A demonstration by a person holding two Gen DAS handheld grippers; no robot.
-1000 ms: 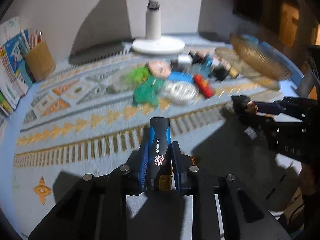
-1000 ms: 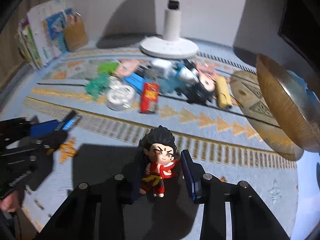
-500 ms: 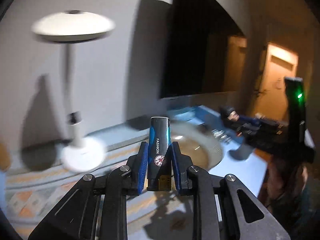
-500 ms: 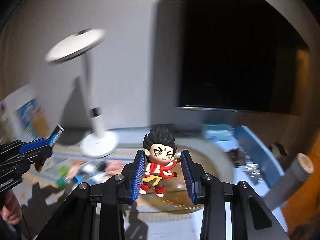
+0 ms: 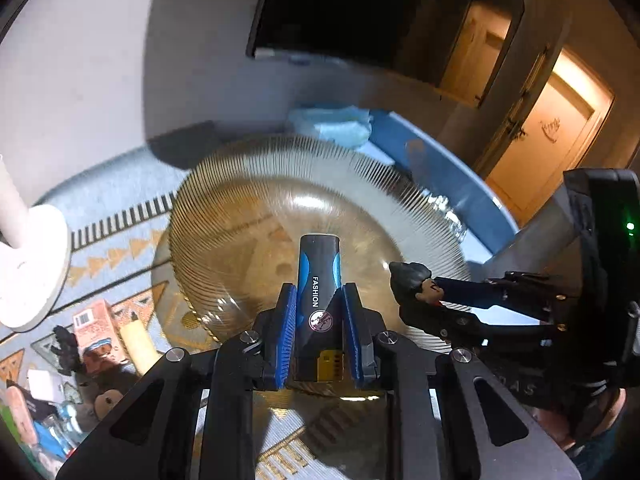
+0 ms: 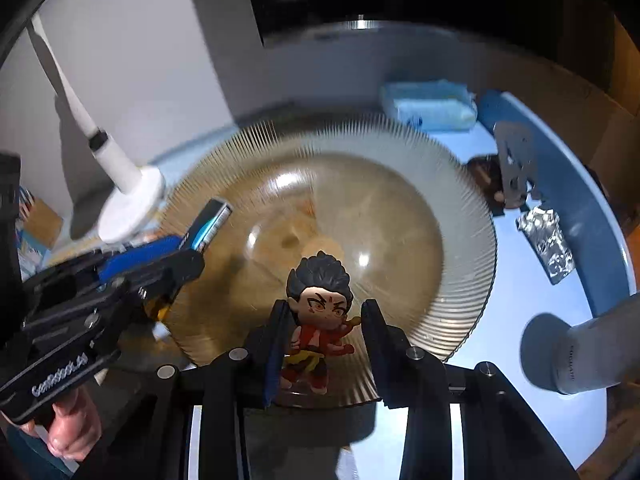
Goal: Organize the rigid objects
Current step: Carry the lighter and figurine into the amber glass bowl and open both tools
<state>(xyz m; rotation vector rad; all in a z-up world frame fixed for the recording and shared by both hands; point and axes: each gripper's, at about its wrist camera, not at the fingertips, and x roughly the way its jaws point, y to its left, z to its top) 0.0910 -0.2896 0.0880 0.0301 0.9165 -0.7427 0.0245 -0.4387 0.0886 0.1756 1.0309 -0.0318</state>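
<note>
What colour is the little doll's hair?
The figurine has dark grey, spiky hair. It shows best in the right wrist view, between the right gripper's pads.

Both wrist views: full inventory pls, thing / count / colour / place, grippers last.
Lighter: 1, black and blue, in left gripper, over dish.
Figurine: 1, dark hair, red outfit, in right gripper, over dish.
Glass dish: 1, amber, ribbed rim, on mat.
Lamp base: 1, white, left of dish.
Toy pile: several, mixed colours, lower left.
Foil packet: 1, silver, right of dish.
Tissue pack: 1, pale blue, behind dish.
Left gripper: black, blue pads, shut on lighter.
Right gripper: black, shut on figurine.
</note>
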